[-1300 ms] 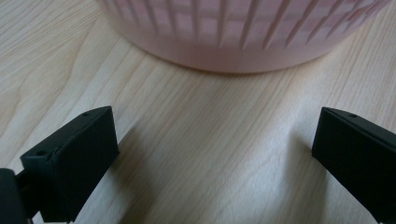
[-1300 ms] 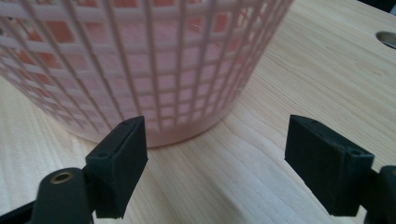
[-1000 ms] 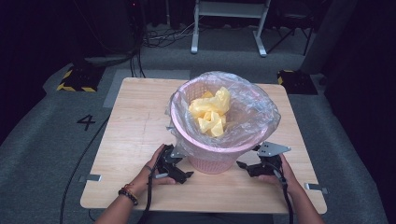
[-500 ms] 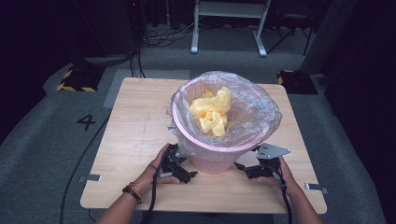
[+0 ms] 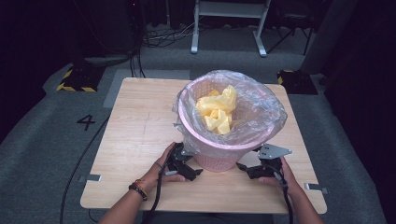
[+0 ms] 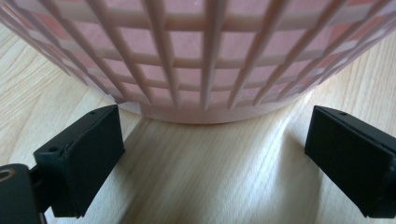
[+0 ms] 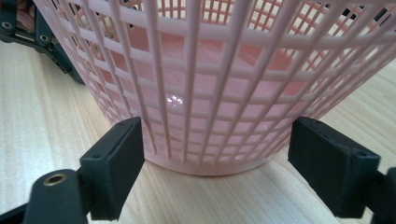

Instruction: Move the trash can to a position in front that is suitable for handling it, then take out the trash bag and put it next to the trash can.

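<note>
Since the earlier frame the left tool [image 5: 195,173] has slid a little toward the middle of the near edge, ending close under the foot of the pink basket [image 5: 219,156], while the jaws of the right tool [image 5: 242,167] have just been opening a touch further, with the basket's foot between them. That basket stands upright on the wooden surface [image 5: 135,135], right of centre and toward the person's side, lined with a clear plastic bag [image 5: 261,109] whose edge folds out over the rim. Crumpled yellow wrappers [image 5: 217,112] lie inside the bag. In the left gripper view the lattice wall of the basket [image 6: 201,56] rises just beyond the jaws, which stand wide apart with bare wood between them and nothing clamped. In the right gripper view the jaws are likewise spread, one at each side of the rounded base of the basket [image 7: 210,116]; the left-hand jaw sits right against the lattice, the other stays just clear. Both tools rest low by the surface, each gripped in a hand, the left hand [image 5: 163,163] wearing a beaded band at the wrist. Grey carpet [image 5: 46,140] surrounds the surface, marked with a black figure four [image 5: 86,122].
</note>
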`<state>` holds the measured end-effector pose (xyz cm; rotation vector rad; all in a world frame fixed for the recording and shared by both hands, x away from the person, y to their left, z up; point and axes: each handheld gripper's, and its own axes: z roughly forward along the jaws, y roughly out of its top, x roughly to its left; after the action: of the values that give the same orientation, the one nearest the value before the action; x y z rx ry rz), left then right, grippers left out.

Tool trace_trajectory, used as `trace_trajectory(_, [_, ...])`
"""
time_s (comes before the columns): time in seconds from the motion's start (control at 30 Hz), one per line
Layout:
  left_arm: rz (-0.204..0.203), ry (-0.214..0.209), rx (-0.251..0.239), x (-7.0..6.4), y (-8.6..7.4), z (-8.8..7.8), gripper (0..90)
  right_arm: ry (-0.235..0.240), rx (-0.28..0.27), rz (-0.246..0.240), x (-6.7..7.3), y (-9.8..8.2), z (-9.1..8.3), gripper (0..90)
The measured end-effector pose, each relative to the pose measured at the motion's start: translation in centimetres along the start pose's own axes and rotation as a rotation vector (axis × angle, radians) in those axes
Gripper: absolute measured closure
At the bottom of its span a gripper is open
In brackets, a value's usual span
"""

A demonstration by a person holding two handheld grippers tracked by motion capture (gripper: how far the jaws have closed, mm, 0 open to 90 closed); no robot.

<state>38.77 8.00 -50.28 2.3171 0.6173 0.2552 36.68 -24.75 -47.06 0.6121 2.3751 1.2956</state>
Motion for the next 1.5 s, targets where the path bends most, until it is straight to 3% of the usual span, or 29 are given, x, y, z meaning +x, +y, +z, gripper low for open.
trace_trajectory(0.17, [0.001, -0.018, -0.005, -0.1, 0.5, 0.6, 4.5, -0.032, 0.003, 0.01, -0.5, -0.3, -0.3, 17.5])
trace_trajectory(0.23, [0.009, -0.005, -0.003, -0.2, 0.5, 0.5, 4.8, -0.033, 0.003, 0.018, -0.6, -0.4, -0.3, 18.5])
trace_trajectory(0.27, [0.006, -0.023, -0.008, -0.2, 0.4, 0.5, 4.8, -0.031, 0.001, 0.02, -0.7, -0.5, -0.4, 19.2])
trace_trajectory(0.33, [0.012, -0.018, -0.011, -0.1, 0.0, 0.1, 4.8, -0.026, -0.001, 0.025, -0.9, -0.7, -0.7, 19.5])
trace_trajectory(0.4, [-0.001, -0.018, -0.014, 0.2, -0.8, -0.5, 4.7, -0.05, -0.012, 0.026, -1.3, -0.8, -1.4, 22.6])
trace_trajectory(0.47, [-0.003, -0.018, -0.014, 0.5, -1.5, -1.3, 4.7, -0.057, -0.039, 0.059, -1.9, -1.0, -2.2, 23.0])
trace_trajectory(0.6, [-0.015, -0.005, -0.011, 1.4, -2.7, -2.4, 4.8, -0.107, -0.066, 0.091, -2.8, -1.1, -3.6, 24.0])
trace_trajectory(0.63, [-0.017, -0.004, -0.01, 1.8, -3.2, -2.8, 4.9, -0.143, -0.077, 0.1, -3.1, -1.2, -4.4, 24.6])
trace_trajectory(0.77, [-0.025, 0.009, -0.009, 2.8, -4.2, -3.8, 4.9, -0.196, -0.093, 0.096, -3.5, -1.2, -5.5, 26.0])
trace_trajectory(0.87, [-0.04, 0.022, -0.009, 3.3, -4.7, -4.3, 4.9, -0.212, -0.113, 0.103, -3.7, -1.2, -6.1, 26.6])
trace_trajectory(1.03, [-0.058, 0.041, -0.009, 3.5, -5.1, -4.6, 5.1, -0.27, -0.168, 0.109, -4.3, -0.2, -8.1, 29.5])
trace_trajectory(1.13, [-0.065, 0.062, -0.036, 3.6, -5.1, -5.0, 19.0, -0.31, -0.221, 0.114, -4.7, 0.8, -9.5, 31.7])
trace_trajectory(1.23, [-0.067, 0.089, -0.038, 3.3, -4.8, -5.3, 16.8, -0.36, -0.259, 0.087, -4.9, 1.9, -10.8, 33.5])
trace_trajectory(1.37, [-0.048, 0.105, -0.055, 3.0, -4.5, -5.5, 16.6, -0.391, -0.29, 0.065, -4.8, 2.9, -12.0, 33.9])
trace_trajectory(1.43, [-0.045, 0.114, -0.053, 2.9, -4.2, -5.6, 16.7, -0.412, -0.317, 0.067, -4.8, 3.7, -12.7, 33.9])
trace_trajectory(1.5, [-0.055, 0.139, -0.082, 2.8, -3.9, -6.0, 17.0, -0.413, -0.367, 0.082, -4.8, 4.5, -13.7, 33.2])
